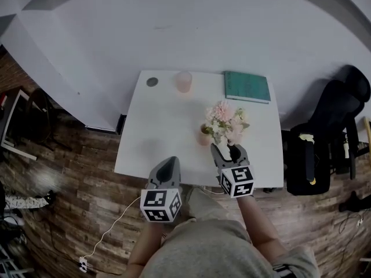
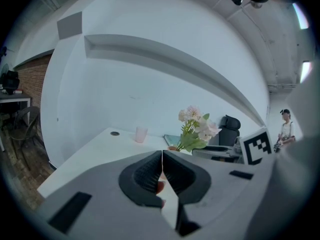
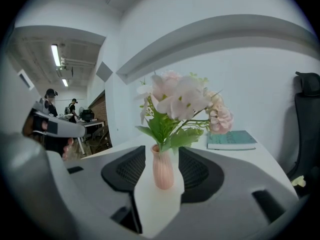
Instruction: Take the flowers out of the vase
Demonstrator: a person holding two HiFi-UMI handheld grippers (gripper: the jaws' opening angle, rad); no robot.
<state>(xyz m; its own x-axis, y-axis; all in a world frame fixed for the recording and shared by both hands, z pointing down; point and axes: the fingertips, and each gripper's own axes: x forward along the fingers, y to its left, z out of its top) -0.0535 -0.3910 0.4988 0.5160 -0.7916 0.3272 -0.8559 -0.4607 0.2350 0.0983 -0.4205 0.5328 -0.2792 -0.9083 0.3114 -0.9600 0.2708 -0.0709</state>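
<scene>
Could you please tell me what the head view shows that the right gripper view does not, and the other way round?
Head view only: the translucent pink cup and the small dark round disc at the white table's far edge. Right gripper view only: the clear gap between the ribbed pink vase and the right gripper's open fingers. Both: the pink-and-white flower bunch and the teal rectangular book.

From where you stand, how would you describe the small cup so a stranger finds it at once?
Look at the white table, along its far edge by the wall. The cup stands there between a dark round disc and a teal book; unlike the pink vase, nothing sticks out of it.
</scene>
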